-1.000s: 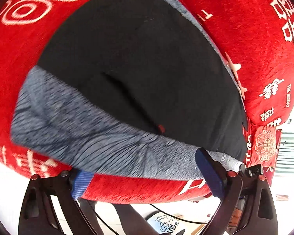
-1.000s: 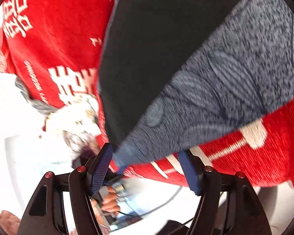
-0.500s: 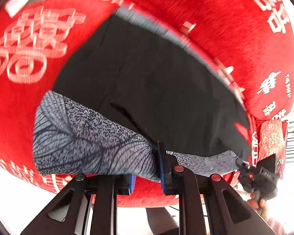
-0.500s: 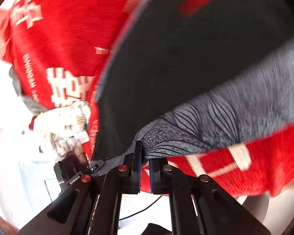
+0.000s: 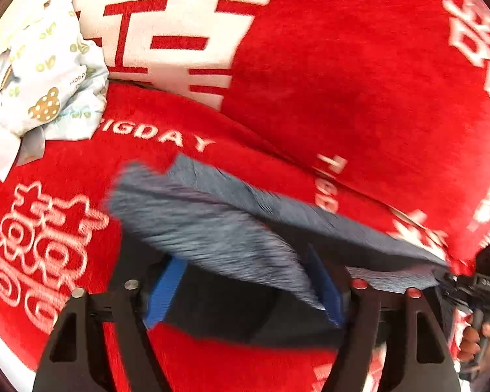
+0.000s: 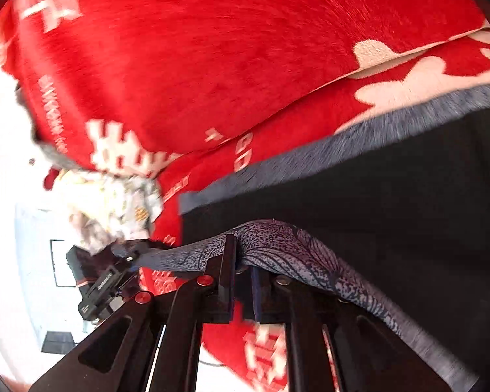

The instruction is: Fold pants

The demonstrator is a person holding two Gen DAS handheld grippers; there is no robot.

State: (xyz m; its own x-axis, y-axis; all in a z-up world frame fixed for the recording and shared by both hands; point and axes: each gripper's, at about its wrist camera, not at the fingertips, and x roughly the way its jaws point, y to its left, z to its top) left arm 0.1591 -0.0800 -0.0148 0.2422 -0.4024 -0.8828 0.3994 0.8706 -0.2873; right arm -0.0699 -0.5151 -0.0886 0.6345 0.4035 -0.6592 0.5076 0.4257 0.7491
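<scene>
The black pants with a grey patterned waistband lie on a red blanket. In the left wrist view my left gripper has its blue pads apart, and the blurred waistband lies folded over the black cloth between and beyond them. In the right wrist view my right gripper is shut on the waistband and holds it lifted over the black cloth. The right gripper also shows at the right edge of the left wrist view.
A red pillow with white characters lies behind the pants. A pale printed bundle lies at the far left. The bed's edge and a bright floor show at the left of the right wrist view.
Both grippers closed on the waistband and carried it forward over the pants. The left gripper's pads have since come apart; the right stays shut on the band.
</scene>
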